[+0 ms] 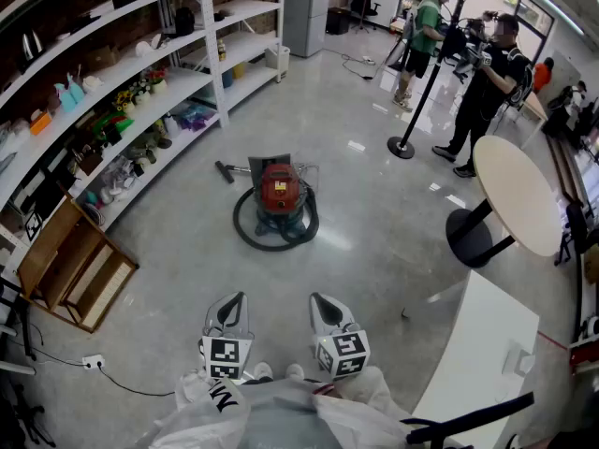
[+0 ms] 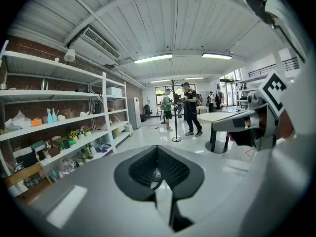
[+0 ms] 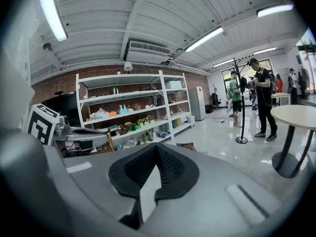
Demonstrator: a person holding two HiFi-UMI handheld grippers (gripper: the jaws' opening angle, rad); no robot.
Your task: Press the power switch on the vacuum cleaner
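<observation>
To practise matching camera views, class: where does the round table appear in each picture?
Head view: round table at the right edge, mid-height.
Left gripper view: round table right of centre.
Right gripper view: round table at the far right edge.
Shared landmark: white shelving, in all three.

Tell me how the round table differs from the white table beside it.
The round table has a beige circular top; the white table has a straight-edged white one. The round table stands on a single black pedestal with a disc foot; no leg shows under the white table. Both stand on the glossy floor, right of the vacuum cleaner.
</observation>
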